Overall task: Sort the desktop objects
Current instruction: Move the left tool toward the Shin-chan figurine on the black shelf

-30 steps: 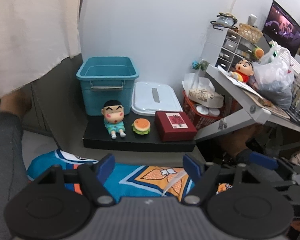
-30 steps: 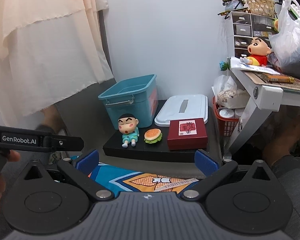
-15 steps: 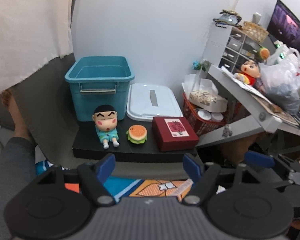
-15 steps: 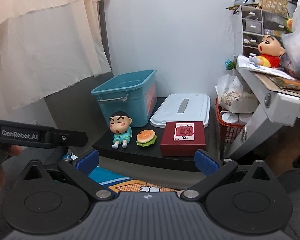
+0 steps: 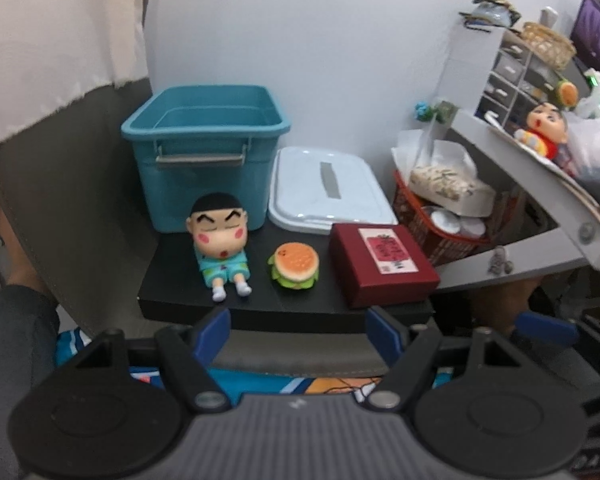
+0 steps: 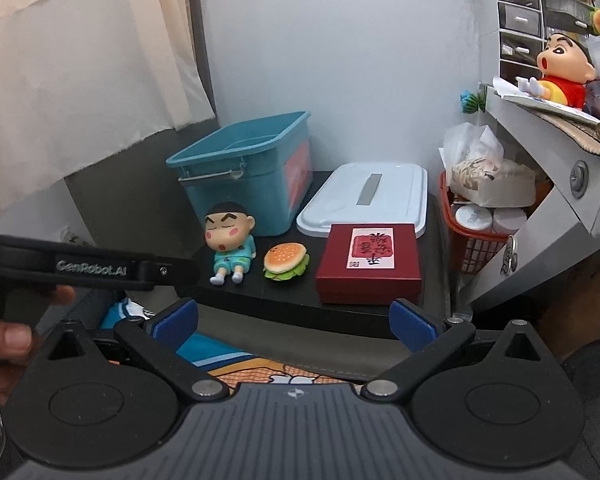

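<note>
A low black surface (image 5: 260,308) stands against the wall, and everything to be sorted sits on it. Biggest is the teal bin (image 5: 204,152) at the back left, open-topped and, as far as I can see into it, with nothing inside. Beside it on the right lies its white lid (image 5: 328,192), flat, handle strip pointing away from us. In front of the lid sits the dark red box (image 5: 382,262), its long side running roughly front to back. Left of that, along the front edge, is the toy burger (image 5: 296,266), and left again the seated cartoon boy figure (image 5: 220,240), just in front of the bin.

Both claws hang short of the surface's front edge, pointing at the row. The left claw (image 5: 300,334) is spread wide and holds nothing; the burger lies almost dead ahead between its fingers, the figure a little to its left. The right claw (image 6: 294,320) is likewise wide and holds nothing, with the red box ahead toward its right finger. I'd say the left is better lined up for the figure or burger, the right for the box. Nothing has gone into the bin yet.
</note>
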The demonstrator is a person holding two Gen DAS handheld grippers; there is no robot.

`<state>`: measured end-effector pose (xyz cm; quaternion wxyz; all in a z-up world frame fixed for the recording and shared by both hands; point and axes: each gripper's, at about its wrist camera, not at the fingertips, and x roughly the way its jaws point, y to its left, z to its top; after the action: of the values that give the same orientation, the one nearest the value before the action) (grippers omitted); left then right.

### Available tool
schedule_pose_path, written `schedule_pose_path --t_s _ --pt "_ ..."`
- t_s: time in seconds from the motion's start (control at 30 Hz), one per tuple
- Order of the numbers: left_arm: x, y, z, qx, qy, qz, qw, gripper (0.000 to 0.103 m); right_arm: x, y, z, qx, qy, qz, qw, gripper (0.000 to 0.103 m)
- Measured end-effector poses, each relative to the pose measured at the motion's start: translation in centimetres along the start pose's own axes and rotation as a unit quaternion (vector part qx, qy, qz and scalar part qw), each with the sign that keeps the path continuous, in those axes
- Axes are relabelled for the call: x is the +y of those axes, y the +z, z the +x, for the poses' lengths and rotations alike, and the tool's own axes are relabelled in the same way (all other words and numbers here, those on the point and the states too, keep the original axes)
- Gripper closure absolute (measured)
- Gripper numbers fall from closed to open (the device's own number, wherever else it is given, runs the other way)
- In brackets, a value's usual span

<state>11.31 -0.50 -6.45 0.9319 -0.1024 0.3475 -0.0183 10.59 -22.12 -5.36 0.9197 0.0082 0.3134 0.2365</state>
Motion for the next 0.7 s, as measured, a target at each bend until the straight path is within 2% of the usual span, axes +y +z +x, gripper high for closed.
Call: schedule_pose_path --t_s 0.13,0.3,0.7 --pt "0.1 -0.3 1.0 0.005 0.004 0.000 1.0000 0.025 -1.1 -0.6 0.6 0.006 0.009 0.018 1.000 0.000" --pt "0.1 -1.1 1.9 0.013 0.008 0.001 0.9999 0.025 -1.6 -1.2 0.8 0.007 0.000 0.026 1.000 0.000" --pt "0.1 -2.4 2.6 0.023 0.004 0.008 0.9997 0.025 -1.4 -1.7 1.0 0.005 -0.010 0.020 1.000 0.000"
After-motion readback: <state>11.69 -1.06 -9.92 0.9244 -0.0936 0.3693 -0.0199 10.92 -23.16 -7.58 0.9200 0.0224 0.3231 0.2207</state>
